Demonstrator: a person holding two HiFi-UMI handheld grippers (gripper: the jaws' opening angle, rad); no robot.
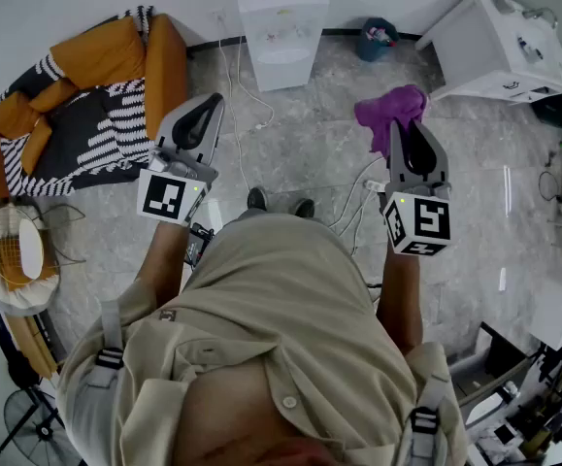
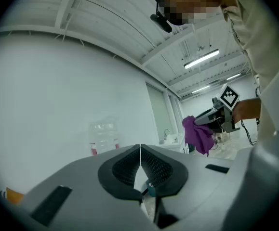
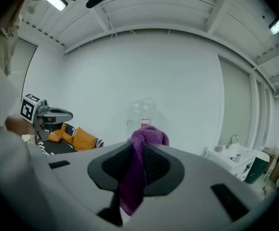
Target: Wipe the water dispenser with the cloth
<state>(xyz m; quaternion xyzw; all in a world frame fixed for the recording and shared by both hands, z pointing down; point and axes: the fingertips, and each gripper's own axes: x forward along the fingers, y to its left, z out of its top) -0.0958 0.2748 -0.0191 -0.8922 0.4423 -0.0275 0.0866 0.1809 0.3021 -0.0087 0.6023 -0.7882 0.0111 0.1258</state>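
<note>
Facing the water dispenser (image 1: 281, 27) at the floor's far edge, cloth (image 1: 389, 107) ready.
Pinched in right claw (image 3: 138, 150); left claw (image 2: 140, 150) pressed together on nothing. Best to step close and press a broad fold flat.

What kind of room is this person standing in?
Probably a studio or lab room dressed partly like a home: a water dispenser against a bare white wall, an orange sofa with a striped throw, a white sink unit, and loose cables across the floor.
</note>
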